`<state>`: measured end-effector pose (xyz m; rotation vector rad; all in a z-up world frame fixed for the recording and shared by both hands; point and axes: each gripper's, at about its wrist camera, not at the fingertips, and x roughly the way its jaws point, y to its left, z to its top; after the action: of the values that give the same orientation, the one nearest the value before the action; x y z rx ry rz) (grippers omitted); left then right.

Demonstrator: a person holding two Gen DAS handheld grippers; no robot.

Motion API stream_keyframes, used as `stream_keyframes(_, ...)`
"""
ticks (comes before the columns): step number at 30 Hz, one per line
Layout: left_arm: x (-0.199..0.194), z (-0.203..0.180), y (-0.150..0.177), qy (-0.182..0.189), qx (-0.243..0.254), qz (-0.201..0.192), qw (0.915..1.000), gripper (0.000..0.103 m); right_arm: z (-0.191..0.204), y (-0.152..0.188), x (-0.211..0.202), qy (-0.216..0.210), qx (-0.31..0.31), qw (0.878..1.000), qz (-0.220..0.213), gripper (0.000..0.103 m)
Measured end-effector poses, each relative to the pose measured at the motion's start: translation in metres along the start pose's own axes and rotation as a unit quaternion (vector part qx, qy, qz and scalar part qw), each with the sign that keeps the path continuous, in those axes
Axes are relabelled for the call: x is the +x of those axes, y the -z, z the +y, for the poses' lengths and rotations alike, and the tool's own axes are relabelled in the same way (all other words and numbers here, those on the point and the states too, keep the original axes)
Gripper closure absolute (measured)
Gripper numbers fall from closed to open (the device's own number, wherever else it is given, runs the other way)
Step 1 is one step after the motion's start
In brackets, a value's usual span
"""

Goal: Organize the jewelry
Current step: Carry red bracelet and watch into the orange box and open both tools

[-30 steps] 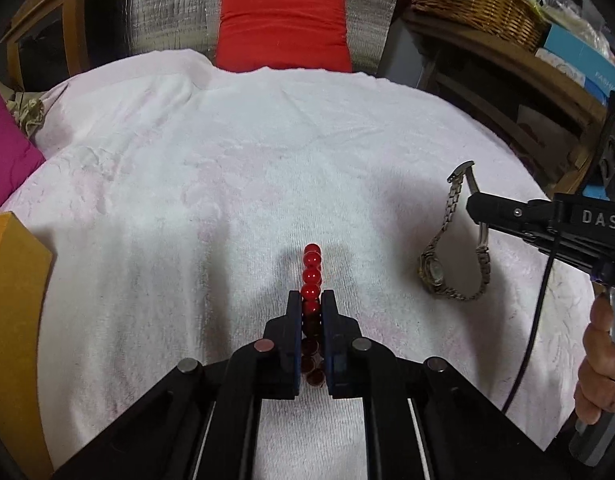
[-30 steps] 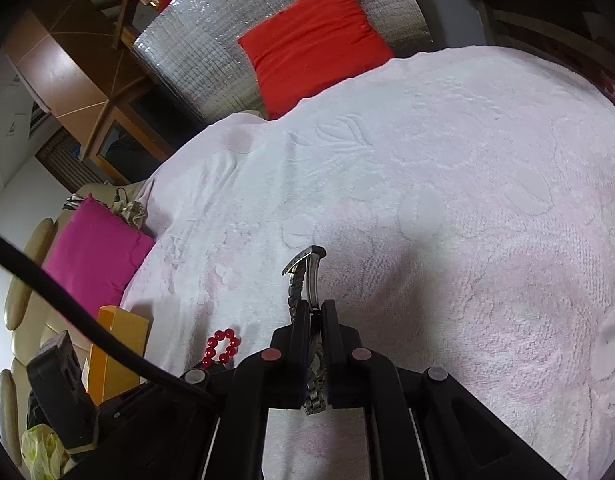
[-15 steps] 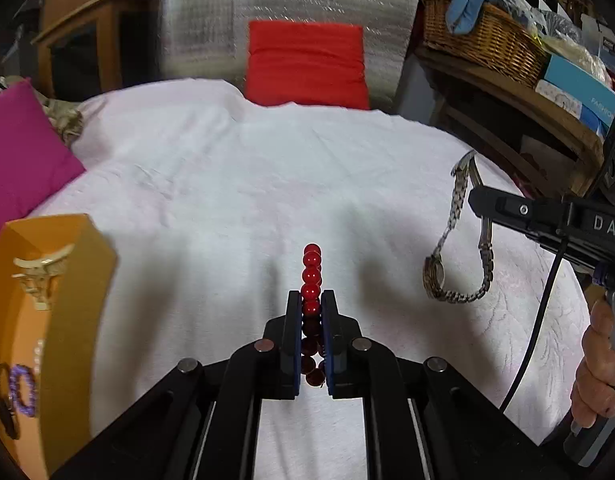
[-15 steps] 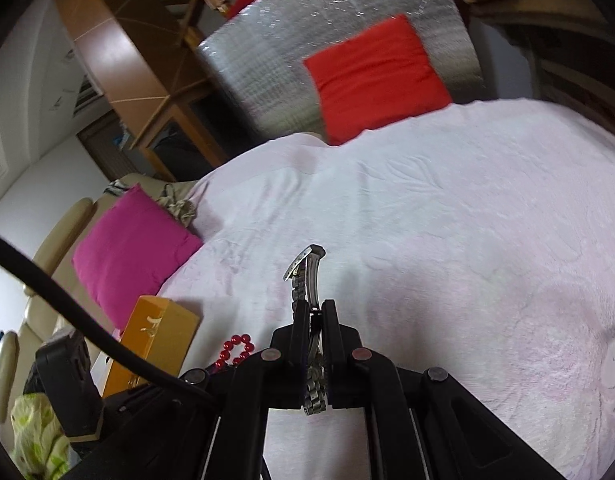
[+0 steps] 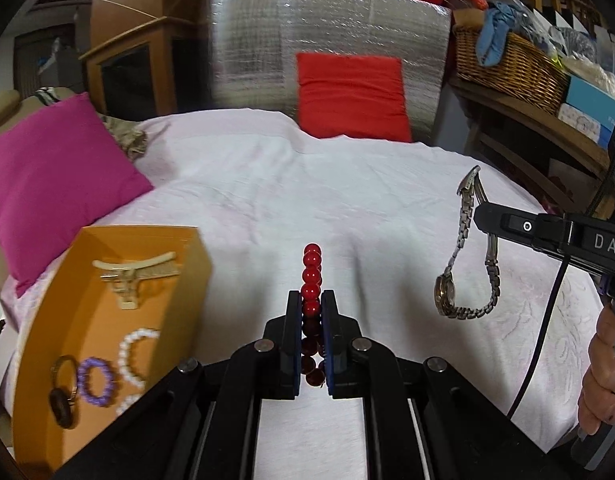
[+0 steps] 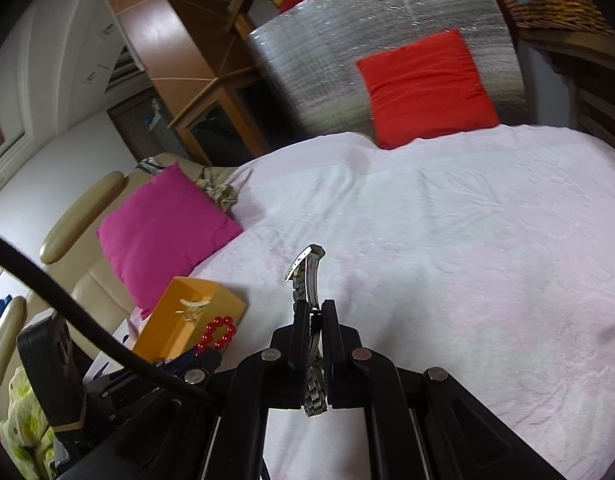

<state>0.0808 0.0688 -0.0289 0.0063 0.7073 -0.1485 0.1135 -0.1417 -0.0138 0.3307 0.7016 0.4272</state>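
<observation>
My left gripper [image 5: 311,312] is pinching one red bead bracelet [image 5: 311,276], held clear above the white bedspread [image 5: 307,184]. My right gripper [image 6: 315,316] is clamped on one metal watch [image 5: 463,264], which hangs by its band. One orange box [image 5: 47,300] sits at the left edge of the bed. In it I count one gold hair clip [image 5: 137,270], one purple bead bracelet [image 5: 94,380], one dark ring-shaped piece [image 5: 63,392] and white pearl strands [image 5: 135,354]; their count is unclear. Two cushions: one magenta cushion [image 5: 47,176], one red cushion [image 5: 351,96].
</observation>
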Motion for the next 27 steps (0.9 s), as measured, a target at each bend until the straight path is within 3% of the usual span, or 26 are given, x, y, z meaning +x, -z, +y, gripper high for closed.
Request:
stream_keyframes(14, -0.047, 0.069, 0.010, -0.075, -0.049, -0.035, 0.9954, 0.094, 0.087, 0.004, 0.026, -0.059, -0.043, 0.997, 0.010, 0.096)
stream_keyframes(27, -0.067, 0.149, 0.039, -0.195, -0.098, -0.037, 0.9752, 0.094, 0.168, 0.026, 0.060, -0.143, -0.094, 0.985, 0.034, 0.096)
